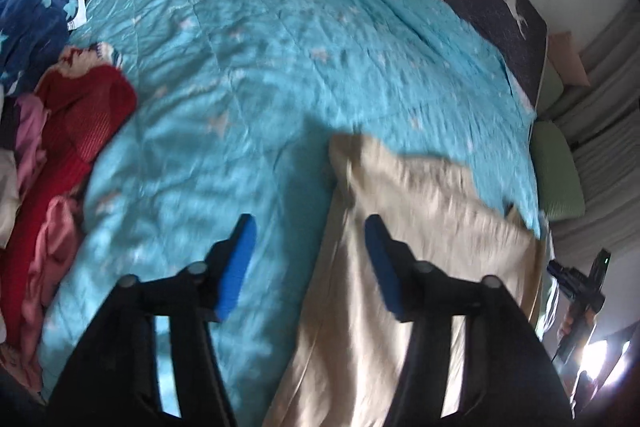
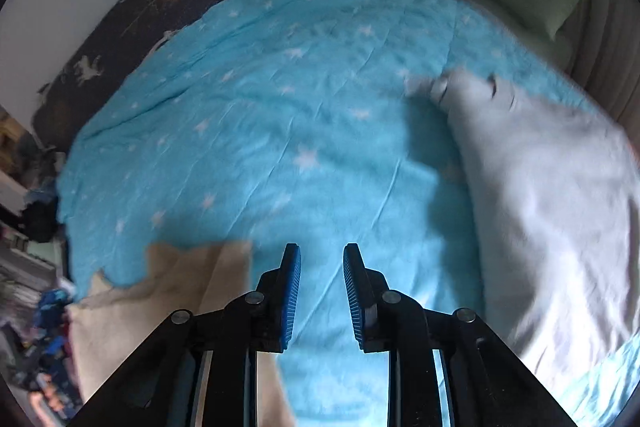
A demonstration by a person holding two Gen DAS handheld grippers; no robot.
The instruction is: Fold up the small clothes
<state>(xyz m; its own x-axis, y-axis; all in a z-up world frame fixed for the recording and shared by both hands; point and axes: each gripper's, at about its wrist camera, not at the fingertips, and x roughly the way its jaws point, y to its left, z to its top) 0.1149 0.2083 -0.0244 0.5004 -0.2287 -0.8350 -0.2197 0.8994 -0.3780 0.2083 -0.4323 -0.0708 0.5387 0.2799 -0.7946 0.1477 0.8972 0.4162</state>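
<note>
Left gripper (image 1: 310,263) hangs over the bed with its blue pads spread wide and nothing between them, the beige garment (image 1: 400,267) lying flat on the turquoise star quilt (image 1: 260,67) just under its right pad. Right gripper (image 2: 322,291) has its jaws a little apart and empty too, above bare quilt, with the beige piece off to its left and a white garment (image 2: 552,187) lying to its right; a heap of red, pink and blue clothes (image 1: 68,131) sits at the quilt's left edge
</note>
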